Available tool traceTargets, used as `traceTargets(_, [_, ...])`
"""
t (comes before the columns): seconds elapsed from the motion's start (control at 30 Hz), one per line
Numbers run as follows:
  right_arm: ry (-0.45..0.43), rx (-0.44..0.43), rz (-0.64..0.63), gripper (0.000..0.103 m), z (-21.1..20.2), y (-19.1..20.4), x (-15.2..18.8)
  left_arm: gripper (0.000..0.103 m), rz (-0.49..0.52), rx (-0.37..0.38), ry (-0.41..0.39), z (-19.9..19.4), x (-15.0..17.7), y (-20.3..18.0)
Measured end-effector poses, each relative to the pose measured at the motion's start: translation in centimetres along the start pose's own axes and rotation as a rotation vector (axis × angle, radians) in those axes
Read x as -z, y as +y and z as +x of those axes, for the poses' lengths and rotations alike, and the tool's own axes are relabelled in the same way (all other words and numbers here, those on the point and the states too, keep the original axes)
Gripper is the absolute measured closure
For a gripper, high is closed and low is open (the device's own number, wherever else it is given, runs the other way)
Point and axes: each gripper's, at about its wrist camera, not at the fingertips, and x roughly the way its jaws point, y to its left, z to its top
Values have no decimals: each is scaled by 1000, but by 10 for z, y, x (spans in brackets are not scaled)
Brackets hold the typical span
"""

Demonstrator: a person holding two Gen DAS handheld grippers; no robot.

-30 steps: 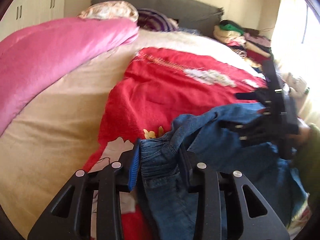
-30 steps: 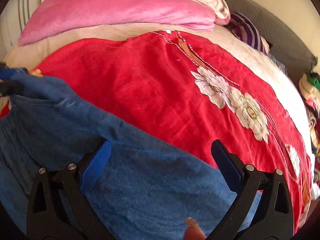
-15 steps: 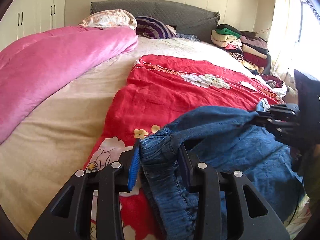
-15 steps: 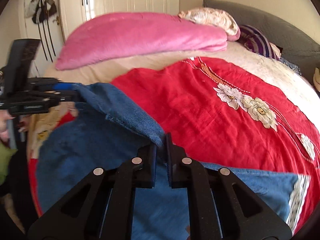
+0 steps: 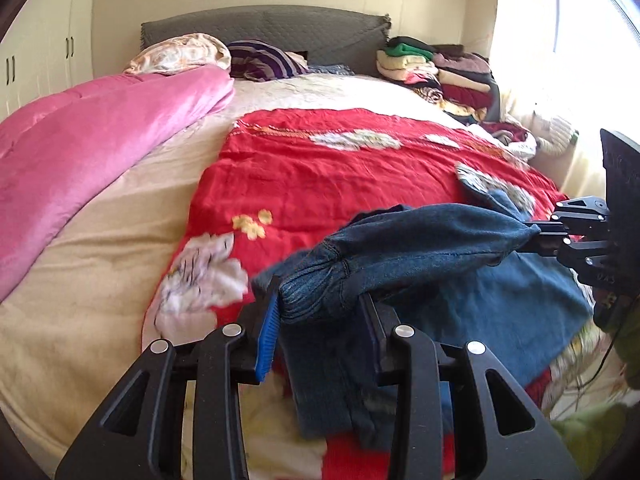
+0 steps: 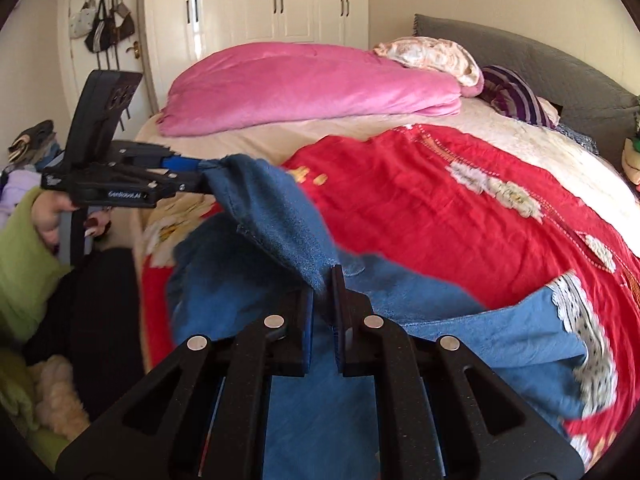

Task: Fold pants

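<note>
Blue denim pants (image 5: 424, 248) hang over a red floral blanket (image 5: 328, 172) at the foot of the bed. My left gripper (image 5: 320, 312) is shut on the elastic waistband at one end. My right gripper (image 6: 322, 292) is shut on the other end of that edge, and it shows at the right of the left wrist view (image 5: 532, 236). The held edge stretches between the two grippers above the blanket. The rest of the pants (image 6: 460, 344) drapes down onto the blanket. The left gripper shows in the right wrist view (image 6: 200, 172).
A pink duvet (image 5: 92, 148) lies along the left of the bed, with pillows (image 5: 260, 58) at the grey headboard. Stacked clothes (image 5: 436, 72) sit at the far right. Wardrobes (image 6: 264, 4) and hanging bags (image 6: 104, 24) stand beyond the bed.
My right gripper went from open over the denim to shut on its edge. Both grippers have lifted the pants edge off the blanket and drawn it taut.
</note>
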Motion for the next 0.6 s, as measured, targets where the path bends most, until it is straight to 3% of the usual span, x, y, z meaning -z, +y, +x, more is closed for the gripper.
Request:
traceTargets(0.27, [83, -108, 12, 99, -5, 48, 41, 66, 24, -17, 126, 1, 45, -3])
traceTargets(0.4, [156, -98, -1, 99, 11, 60, 58, 64, -12, 3, 173, 5, 55, 2])
traceTargets(0.6, [160, -105, 20, 99, 14, 60, 65, 63, -73, 7, 153, -20, 66, 12])
